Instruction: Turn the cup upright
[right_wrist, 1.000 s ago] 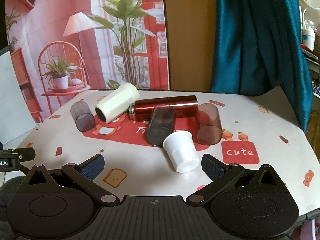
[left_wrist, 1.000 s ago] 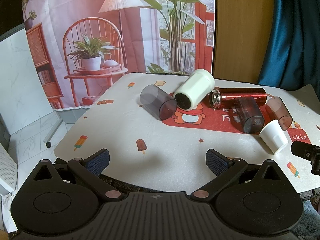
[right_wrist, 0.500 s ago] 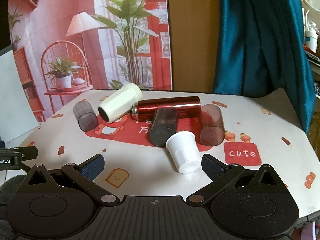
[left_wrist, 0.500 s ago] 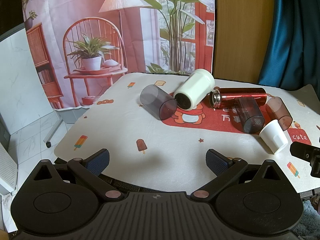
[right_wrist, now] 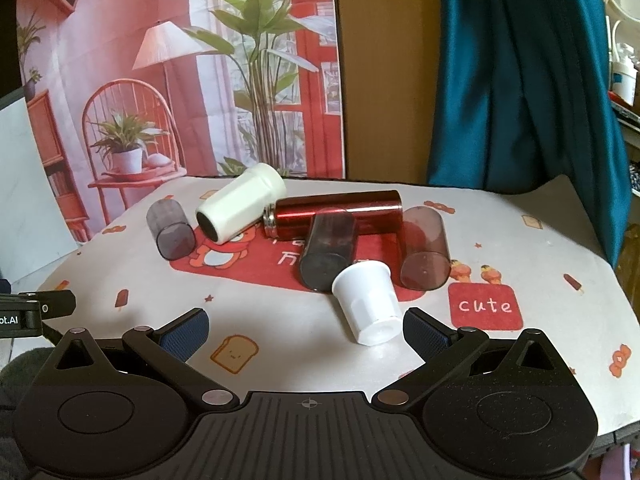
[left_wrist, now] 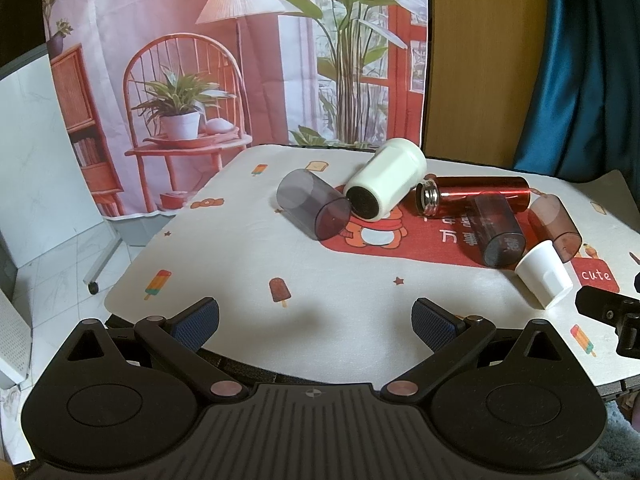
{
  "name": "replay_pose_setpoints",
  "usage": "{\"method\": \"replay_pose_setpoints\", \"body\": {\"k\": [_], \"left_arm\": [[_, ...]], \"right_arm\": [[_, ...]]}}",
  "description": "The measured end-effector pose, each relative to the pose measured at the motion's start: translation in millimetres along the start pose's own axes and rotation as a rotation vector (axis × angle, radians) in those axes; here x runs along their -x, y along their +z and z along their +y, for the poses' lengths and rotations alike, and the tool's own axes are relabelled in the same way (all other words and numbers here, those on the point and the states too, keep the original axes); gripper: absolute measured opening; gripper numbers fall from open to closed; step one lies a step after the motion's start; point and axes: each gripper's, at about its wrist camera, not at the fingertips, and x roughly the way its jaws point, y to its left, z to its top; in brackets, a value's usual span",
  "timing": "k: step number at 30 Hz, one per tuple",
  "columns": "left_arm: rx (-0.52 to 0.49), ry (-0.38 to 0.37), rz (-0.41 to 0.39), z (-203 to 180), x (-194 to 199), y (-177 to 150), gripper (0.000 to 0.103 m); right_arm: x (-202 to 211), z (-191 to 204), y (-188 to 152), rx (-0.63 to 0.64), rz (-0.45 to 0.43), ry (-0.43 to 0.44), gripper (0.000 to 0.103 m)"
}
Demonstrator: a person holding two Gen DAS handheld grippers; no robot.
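A: Plastic tumblers, count please, left to right.

B: Six vessels, all lying on their sides. Grey tumbler (right_wrist: pixel 170 232) one, cream cup (right_wrist: pixel 240 208) one, red flask (right_wrist: pixel 340 214) one, dark tumbler (right_wrist: pixel 328 254) one, small white cup (right_wrist: pixel 370 304) one, maroon tumbler (right_wrist: pixel 424 254) one. White cup is lying nearest the right gripper (right_wrist: pixel 306 330), base facing the camera, rim touching the dark tumbler.

A: Grippers?

B: Right one is sitting with jaws apart, nothing between them, white cup just ahead. Left gripper (left_wrist: pixel 314 316) is also spread wide, holding nothing, hovering over the near edge, well apart from the vessels.

A: Surface, room?

B: Tablecloth (right_wrist: pixel 280 332) is showing popsicle and toast prints plus a red panel (right_wrist: pixel 256 268) reading "cute". Printed backdrop (right_wrist: pixel 180 60) is hanging behind, then a wood panel (right_wrist: pixel 384 68), then a teal curtain (right_wrist: pixel 520 80).
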Motion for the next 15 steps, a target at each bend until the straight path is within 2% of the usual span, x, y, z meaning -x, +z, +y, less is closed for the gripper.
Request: {"method": "replay_pose_setpoints", "body": {"k": [15], "left_arm": [[0.004, -0.001, 0.015, 1.9, -1.4, 3.5, 0.103]], "right_arm": [[-2.1, -0.1, 0.1, 0.002, 0.007, -0.005, 0.103]]}}
